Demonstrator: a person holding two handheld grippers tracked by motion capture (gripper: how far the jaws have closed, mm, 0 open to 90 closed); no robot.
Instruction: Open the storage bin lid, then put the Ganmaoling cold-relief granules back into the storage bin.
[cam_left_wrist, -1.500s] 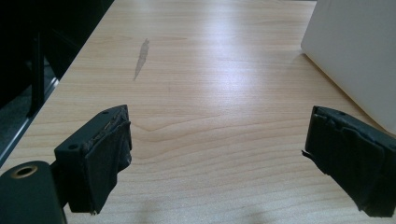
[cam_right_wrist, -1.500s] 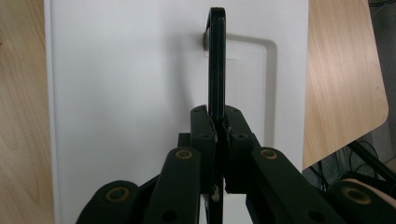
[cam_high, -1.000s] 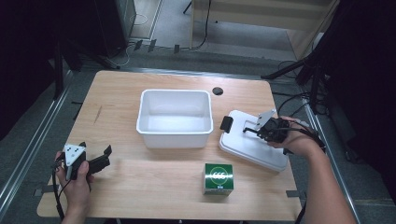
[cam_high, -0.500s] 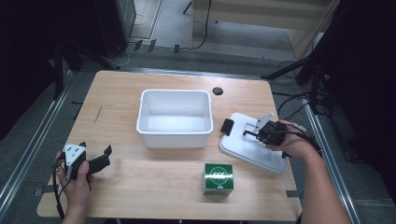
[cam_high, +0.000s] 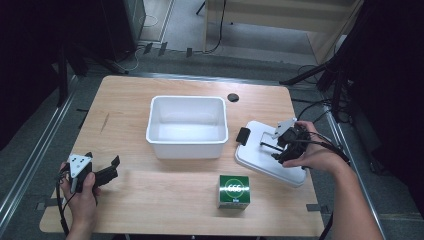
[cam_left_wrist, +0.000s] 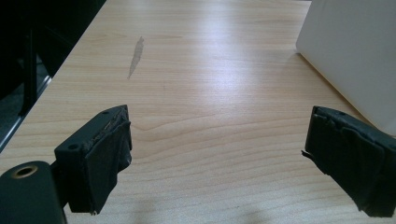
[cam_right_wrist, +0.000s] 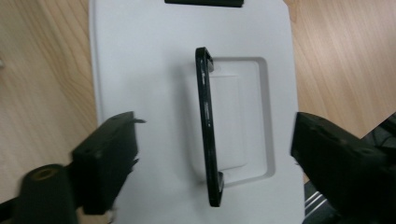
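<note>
white lid (cam_high: 265, 157) lying flat on the table (cam_high: 130, 105), just right of the white bin (cam_high: 186, 125). its black handle (cam_right_wrist: 208, 126) stands upright between the jaws of the right gripper (cam_right_wrist: 212, 161), which have just been opening and stand clear of it on both sides. left gripper (cam_left_wrist: 217, 154), well left of the bin, released over bare wood.

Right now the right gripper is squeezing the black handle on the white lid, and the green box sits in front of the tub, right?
Not quite: the right gripper is open, its jaws standing apart on either side of the black handle of the white lid, as the right gripper view shows. The green box does sit in front of the tub.
</note>
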